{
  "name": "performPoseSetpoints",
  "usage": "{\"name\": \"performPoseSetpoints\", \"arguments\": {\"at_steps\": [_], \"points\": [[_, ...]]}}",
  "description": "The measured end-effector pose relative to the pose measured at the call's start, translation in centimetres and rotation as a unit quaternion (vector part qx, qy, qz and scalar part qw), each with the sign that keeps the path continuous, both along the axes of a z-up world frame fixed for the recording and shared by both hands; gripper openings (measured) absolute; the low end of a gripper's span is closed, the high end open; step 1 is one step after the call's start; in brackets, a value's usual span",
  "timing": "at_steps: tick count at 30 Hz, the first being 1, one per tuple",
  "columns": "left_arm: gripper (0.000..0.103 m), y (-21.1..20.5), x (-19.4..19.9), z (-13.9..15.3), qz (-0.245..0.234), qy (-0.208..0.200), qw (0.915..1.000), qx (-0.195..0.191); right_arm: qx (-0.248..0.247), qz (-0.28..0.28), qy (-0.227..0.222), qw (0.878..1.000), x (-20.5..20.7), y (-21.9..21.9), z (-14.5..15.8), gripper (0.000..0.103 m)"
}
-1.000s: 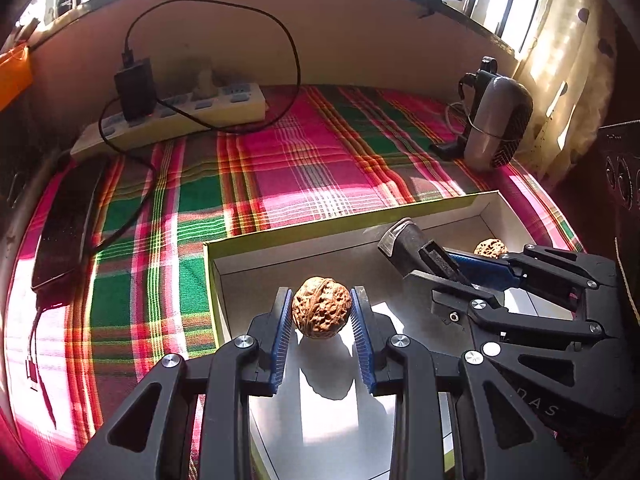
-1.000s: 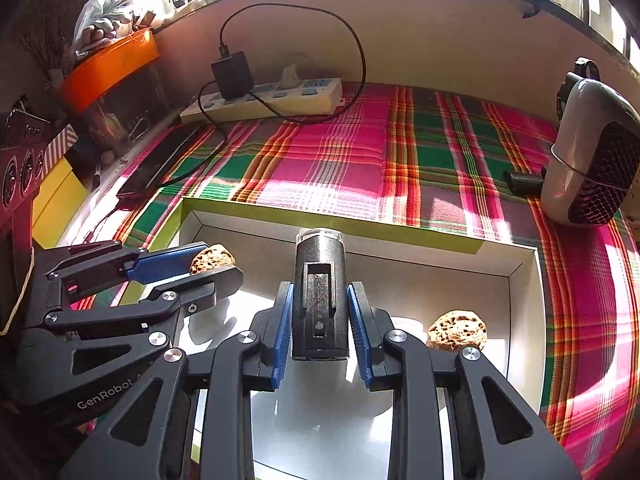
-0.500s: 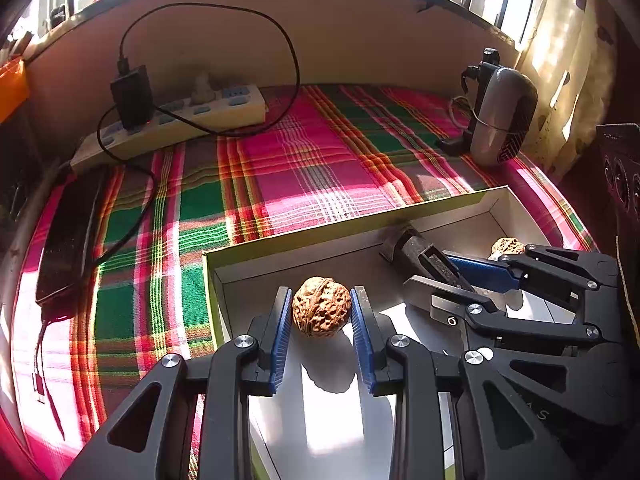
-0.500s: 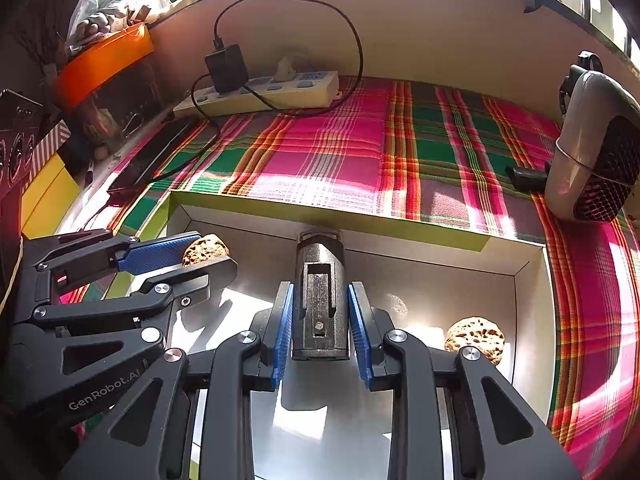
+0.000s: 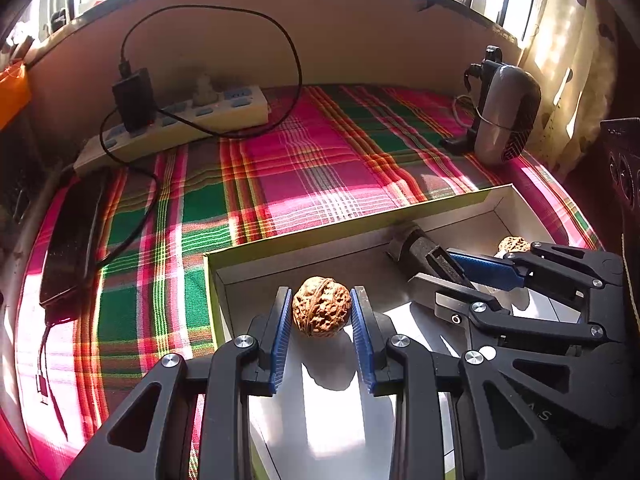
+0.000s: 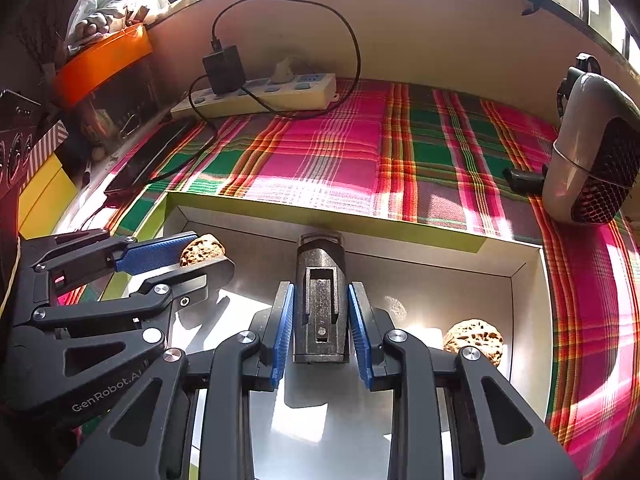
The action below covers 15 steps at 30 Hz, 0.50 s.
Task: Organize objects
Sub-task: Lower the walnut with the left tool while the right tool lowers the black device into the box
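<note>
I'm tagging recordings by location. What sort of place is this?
Probably a home, a sunlit window-side table: plaid cloth, power strip with a charger, small fan heater, curtain by the window.

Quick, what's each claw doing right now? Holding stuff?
Left gripper: closed on a walnut, over the box.
Right gripper: closed on a dark cylinder-shaped object, over the same box.

Cloth [image 5: 320,168]: pink, green, red and white plaid. Box [image 6: 320,216]: lime-green outside, white walls, grey floor. Walnuts: brown, one in blue pads [image 5: 280,332], another [image 6: 474,340] near right. Cylinder [image 6: 320,300] black. Power strip [image 5: 224,114] cream, blue sockets; charger [image 5: 134,100] black. Far-left tray [image 6: 104,64] orange.
</note>
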<state>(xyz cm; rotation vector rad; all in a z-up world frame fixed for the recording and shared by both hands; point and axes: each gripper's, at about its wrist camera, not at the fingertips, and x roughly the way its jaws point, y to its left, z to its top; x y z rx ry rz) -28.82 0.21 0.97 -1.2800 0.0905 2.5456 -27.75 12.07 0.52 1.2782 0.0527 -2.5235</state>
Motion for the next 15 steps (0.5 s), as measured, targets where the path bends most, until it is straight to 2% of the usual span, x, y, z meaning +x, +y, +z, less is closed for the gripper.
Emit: {"name": "performPoseSetpoints", "arguments": {"at_steps": [6,15], "points": [[0.028,-0.03,0.01,0.03,0.002,0.0,1.0,0.002,0.002,-0.007,0.002,1.0,-0.15,0.07,0.08,0.031],[0.028,-0.6,0.54,0.61,0.013,0.003,0.9998,0.013,-0.008,-0.02,0.009,1.0,-0.01,0.77,0.57,0.047]]}}
